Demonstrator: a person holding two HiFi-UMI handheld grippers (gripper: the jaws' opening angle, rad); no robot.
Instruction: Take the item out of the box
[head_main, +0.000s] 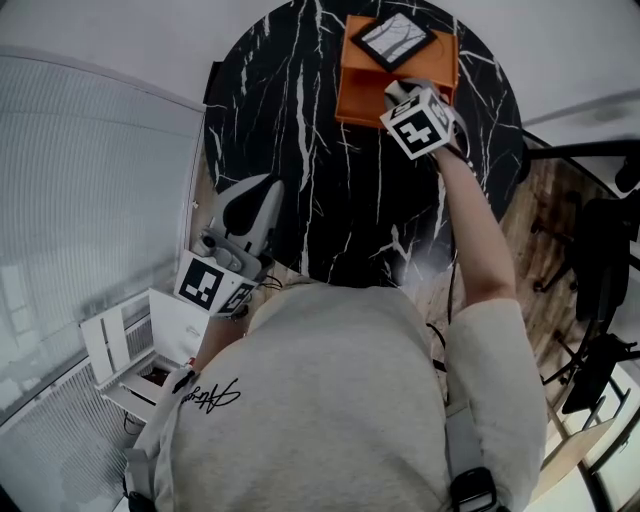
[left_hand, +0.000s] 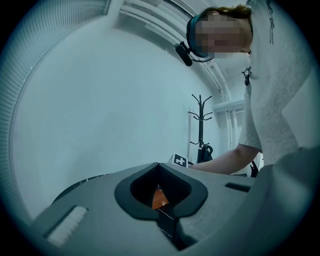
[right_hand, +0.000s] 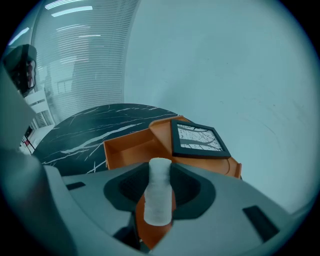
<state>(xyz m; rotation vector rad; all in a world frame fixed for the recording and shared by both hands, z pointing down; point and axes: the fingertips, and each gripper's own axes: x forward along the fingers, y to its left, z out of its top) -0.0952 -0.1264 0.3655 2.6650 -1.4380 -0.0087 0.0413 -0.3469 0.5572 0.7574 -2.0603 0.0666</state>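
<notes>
An orange box (head_main: 360, 95) stands open at the far side of the round black marble table (head_main: 300, 150). A black-framed panel (head_main: 396, 38) lies on top of the box. My right gripper (head_main: 405, 95) is at the box's near edge. In the right gripper view, the right gripper (right_hand: 159, 200) is shut on an upright white cylinder (right_hand: 160, 192). The orange box (right_hand: 130, 147) and the panel (right_hand: 199, 140) lie behind it. My left gripper (head_main: 252, 205) hangs shut over the table's near left edge, holding nothing. Through the left gripper (left_hand: 161, 210), only a sliver of the orange box (left_hand: 160, 198) shows.
Dark office chairs (head_main: 600, 260) stand on the wood floor to the right of the table. A white shelf unit (head_main: 130, 350) sits low on the left by the ribbed wall. A coat stand (left_hand: 200, 125) rises beyond the table.
</notes>
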